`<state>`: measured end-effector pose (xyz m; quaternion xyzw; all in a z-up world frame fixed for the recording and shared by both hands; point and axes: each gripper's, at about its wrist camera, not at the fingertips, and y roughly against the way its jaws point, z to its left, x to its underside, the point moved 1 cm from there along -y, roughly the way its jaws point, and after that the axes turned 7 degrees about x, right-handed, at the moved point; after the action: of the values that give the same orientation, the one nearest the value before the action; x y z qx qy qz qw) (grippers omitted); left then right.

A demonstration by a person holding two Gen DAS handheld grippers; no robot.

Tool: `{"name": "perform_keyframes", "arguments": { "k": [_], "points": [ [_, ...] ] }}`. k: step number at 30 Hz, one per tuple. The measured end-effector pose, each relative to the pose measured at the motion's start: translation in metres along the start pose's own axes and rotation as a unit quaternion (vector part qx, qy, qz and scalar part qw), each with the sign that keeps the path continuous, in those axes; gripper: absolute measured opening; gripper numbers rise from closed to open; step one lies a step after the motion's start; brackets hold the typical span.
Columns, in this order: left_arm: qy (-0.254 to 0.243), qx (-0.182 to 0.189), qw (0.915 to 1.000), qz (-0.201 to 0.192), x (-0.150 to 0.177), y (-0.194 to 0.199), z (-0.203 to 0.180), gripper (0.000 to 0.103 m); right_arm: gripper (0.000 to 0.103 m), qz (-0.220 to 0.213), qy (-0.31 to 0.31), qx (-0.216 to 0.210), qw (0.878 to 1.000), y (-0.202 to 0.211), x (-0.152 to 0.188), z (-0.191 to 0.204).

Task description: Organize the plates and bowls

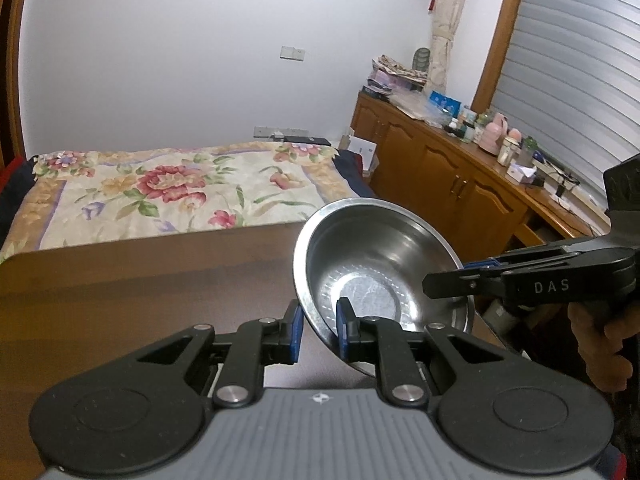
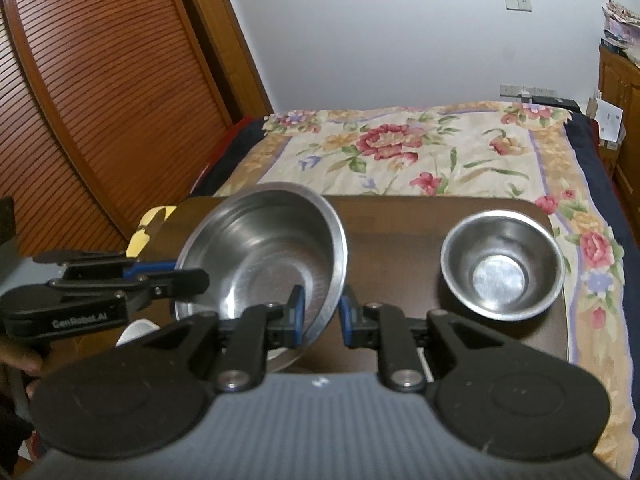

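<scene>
A large steel bowl [image 1: 376, 264] [image 2: 260, 252] hangs tilted over one end of the brown table [image 1: 140, 280] [image 2: 400, 220], held from two sides. My left gripper [image 1: 318, 322] [image 2: 188, 274] is shut on its rim, one blue pad inside the bowl and one outside. My right gripper [image 2: 320, 314] [image 1: 460, 270] is shut on the rim at another spot. A smaller steel bowl [image 2: 502, 264] stands upright on the table, to the right of the large one in the right wrist view, with nothing touching it.
A bed with a floral cover [image 1: 180, 188] [image 2: 420, 148] lies just beyond the table. A wooden cabinet [image 1: 440, 160] crowded with small items runs along the right wall. A slatted wooden door [image 2: 100, 100] is at the left. A hand [image 1: 600, 340] holds the right gripper.
</scene>
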<state>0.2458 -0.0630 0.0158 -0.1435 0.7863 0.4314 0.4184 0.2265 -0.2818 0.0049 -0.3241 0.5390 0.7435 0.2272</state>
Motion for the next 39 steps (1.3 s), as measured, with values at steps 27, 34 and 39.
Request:
{"name": "perform_keyframes", "arguments": {
  "k": [27,34,39],
  "points": [
    [-0.019,0.03,0.9993,0.007,0.081,0.027,-0.031,0.019,0.021,0.024,-0.031,-0.017,0.999,0.026,0.08,0.004],
    [-0.047,0.017,0.9986,0.019,0.099,0.022,-0.038,0.02,0.021,0.022,-0.024,-0.008,0.999,0.026,0.099,0.007],
    [-0.067,0.008,0.9974,0.025,0.106,0.016,-0.04,0.021,0.021,0.014,-0.007,0.011,1.0,0.026,0.106,0.011]
  ]
}}
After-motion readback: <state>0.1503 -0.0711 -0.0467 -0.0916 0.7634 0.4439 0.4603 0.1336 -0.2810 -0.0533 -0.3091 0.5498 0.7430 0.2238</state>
